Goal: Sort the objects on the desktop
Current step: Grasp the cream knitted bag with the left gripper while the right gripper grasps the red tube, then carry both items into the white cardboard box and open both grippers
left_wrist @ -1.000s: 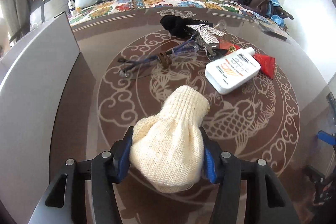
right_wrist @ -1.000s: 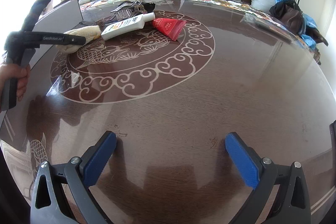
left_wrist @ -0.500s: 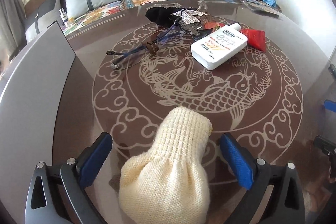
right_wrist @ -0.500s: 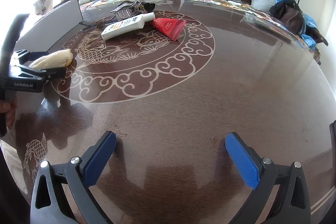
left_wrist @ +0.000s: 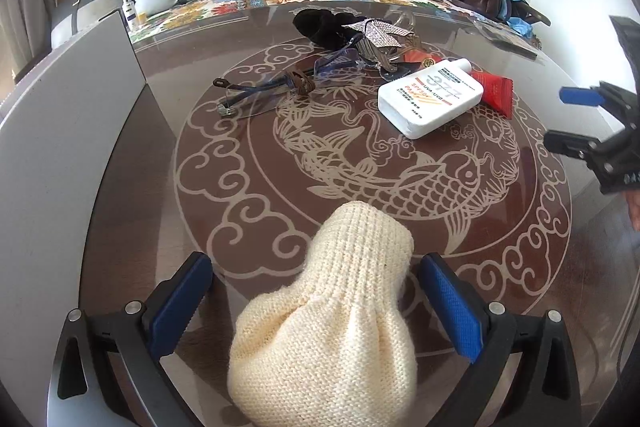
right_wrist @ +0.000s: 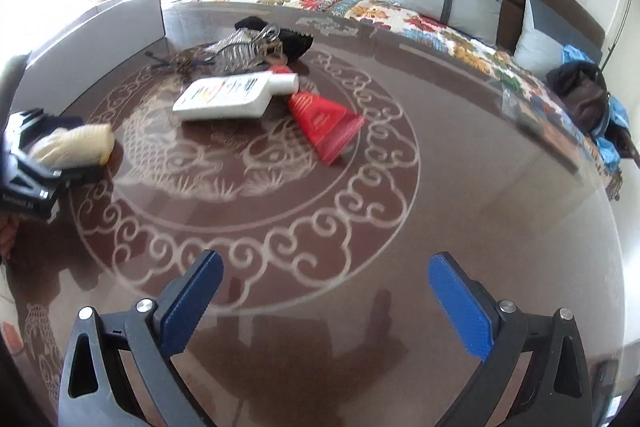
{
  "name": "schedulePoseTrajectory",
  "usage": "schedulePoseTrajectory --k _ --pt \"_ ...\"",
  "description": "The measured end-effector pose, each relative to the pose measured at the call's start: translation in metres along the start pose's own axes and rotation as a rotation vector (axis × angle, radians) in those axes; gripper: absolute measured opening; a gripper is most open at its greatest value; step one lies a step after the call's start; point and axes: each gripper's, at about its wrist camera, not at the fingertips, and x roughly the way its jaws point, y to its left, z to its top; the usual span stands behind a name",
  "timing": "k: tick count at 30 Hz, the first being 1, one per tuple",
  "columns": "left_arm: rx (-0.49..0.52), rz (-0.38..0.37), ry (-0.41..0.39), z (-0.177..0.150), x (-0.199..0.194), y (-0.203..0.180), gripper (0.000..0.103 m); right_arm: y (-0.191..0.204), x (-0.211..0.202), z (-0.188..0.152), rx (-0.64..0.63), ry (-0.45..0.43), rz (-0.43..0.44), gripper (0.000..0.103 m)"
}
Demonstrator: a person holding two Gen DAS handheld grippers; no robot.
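Both grippers were wide open. The left gripper (left_wrist: 316, 285) straddled the sock (left_wrist: 332, 311) without touching it; bottle (left_wrist: 430, 99), tube (right_wrist: 326, 123) and glasses (left_wrist: 280, 87) cluttered the table (right_wrist: 460, 187) beyond, right gripper (right_wrist: 326, 285) over bare wood.

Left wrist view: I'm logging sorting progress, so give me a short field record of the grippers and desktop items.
left gripper: open, jaws either side of cream knit pouch, not clamping
right gripper: open, empty
pouch: lying on table
sunscreen bottle: lying flat, overlapping red tube
glasses: beside dark clutter pile
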Motion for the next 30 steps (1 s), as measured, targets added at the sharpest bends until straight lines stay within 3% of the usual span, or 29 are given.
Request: schedulePoseTrajectory --k 1,3,6,9,11,12,16,20,24,27,28,30 --pt "0.000 0.000 0.000 0.000 0.000 0.000 0.103 -0.003 0.013 0.017 -0.035 0.028 -0.002 0.100" --pt "0.000 -0.001 0.000 0.000 0.000 0.000 0.103 -0.004 0.035 0.042 -0.112 0.065 0.026 0.085" --pt "-0.001 0.000 -0.001 0.001 0.001 0.000 0.103 0.010 0.062 0.064 -0.205 0.119 0.063 0.078" --pt "0.000 0.000 -0.001 0.000 0.000 0.000 0.103 0.017 0.074 0.081 -0.183 0.122 0.131 0.068" --pt "0.000 0.000 0.000 0.000 0.001 0.001 0.103 0.020 0.078 0.086 -0.126 0.130 0.193 0.030" --pt "0.000 0.000 0.000 0.000 0.001 0.000 0.103 0.024 0.078 0.086 -0.107 0.131 0.202 0.023" --pt "0.000 -0.001 0.000 0.000 0.001 0.001 0.103 0.036 0.060 0.064 -0.033 0.139 0.195 0.023" --pt "0.004 -0.007 0.002 -0.002 -0.001 0.000 0.103 0.043 0.013 0.003 0.066 0.155 0.216 0.023" --pt "0.105 -0.069 0.041 -0.010 -0.006 -0.006 0.103 0.050 -0.027 -0.049 0.071 0.171 0.217 0.024" --pt "0.121 -0.072 0.109 -0.005 -0.005 -0.004 0.103 0.050 -0.032 -0.056 0.055 0.193 0.215 0.040" --pt "0.112 -0.062 0.127 -0.003 -0.004 -0.003 0.103 0.051 -0.032 -0.055 0.044 0.200 0.214 0.050" --pt "0.090 -0.055 0.147 0.000 -0.003 -0.001 0.103 0.052 -0.026 -0.049 0.025 0.215 0.221 0.056"
